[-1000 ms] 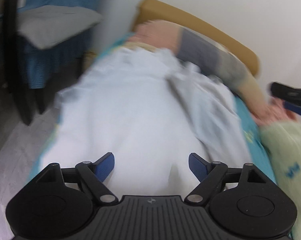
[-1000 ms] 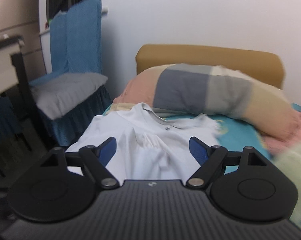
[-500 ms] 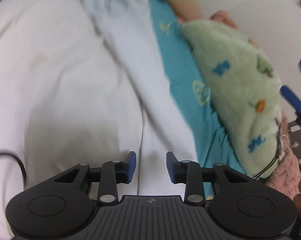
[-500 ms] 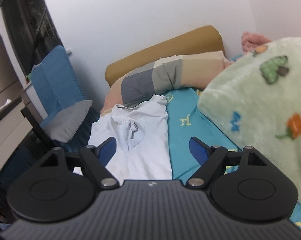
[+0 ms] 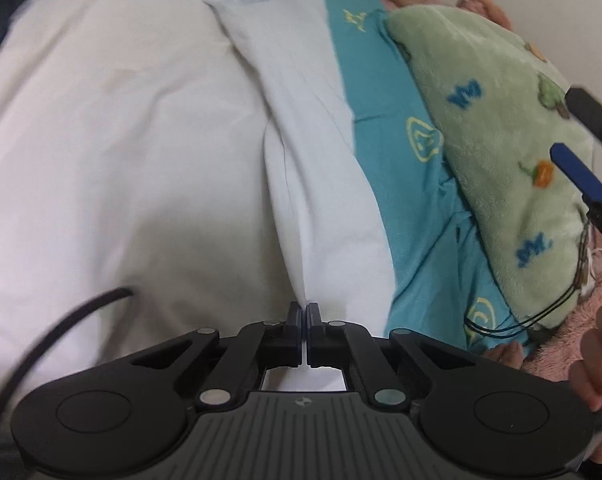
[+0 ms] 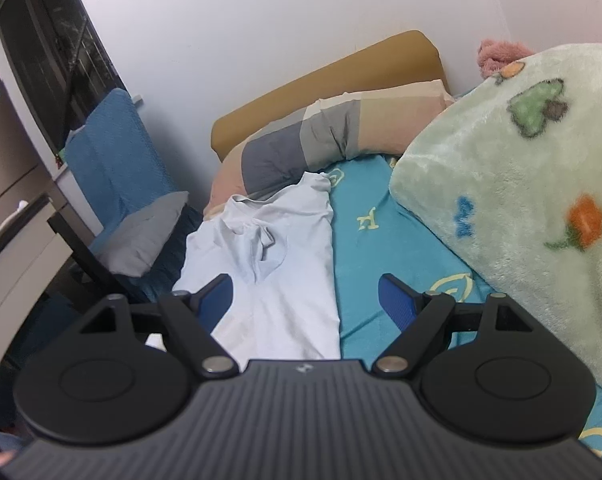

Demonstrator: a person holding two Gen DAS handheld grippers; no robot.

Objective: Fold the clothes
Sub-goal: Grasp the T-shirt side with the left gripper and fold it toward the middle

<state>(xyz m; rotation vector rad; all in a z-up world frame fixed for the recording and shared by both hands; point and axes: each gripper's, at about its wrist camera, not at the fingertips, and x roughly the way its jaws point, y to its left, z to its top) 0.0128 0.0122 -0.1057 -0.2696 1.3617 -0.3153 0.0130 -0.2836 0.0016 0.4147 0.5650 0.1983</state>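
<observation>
A white shirt [image 5: 141,152] lies spread lengthwise on the bed, collar toward the pillow. My left gripper [image 5: 304,312] is shut on a raised fold of the white shirt near its lower hem; the cloth rises in a ridge straight to the pinched fingers. In the right wrist view the same white shirt [image 6: 277,256] lies ahead and to the left, with a crumpled patch near the chest. My right gripper [image 6: 305,294] hovers open above the shirt's lower right edge, holding nothing. One blue finger of it [image 5: 579,174] shows at the right of the left wrist view.
A teal bedsheet [image 6: 377,240] covers the mattress. A green fleece blanket [image 6: 521,200] is heaped on the right, a striped pillow [image 6: 333,136] and tan headboard [image 6: 329,80] at the far end. A blue-covered chair [image 6: 121,184] stands left of the bed. A hand [image 5: 601,352] holds the right gripper.
My left gripper swung down onto the shirt and went from open to shut, pinching a fold. The right gripper turned right and stayed open.
</observation>
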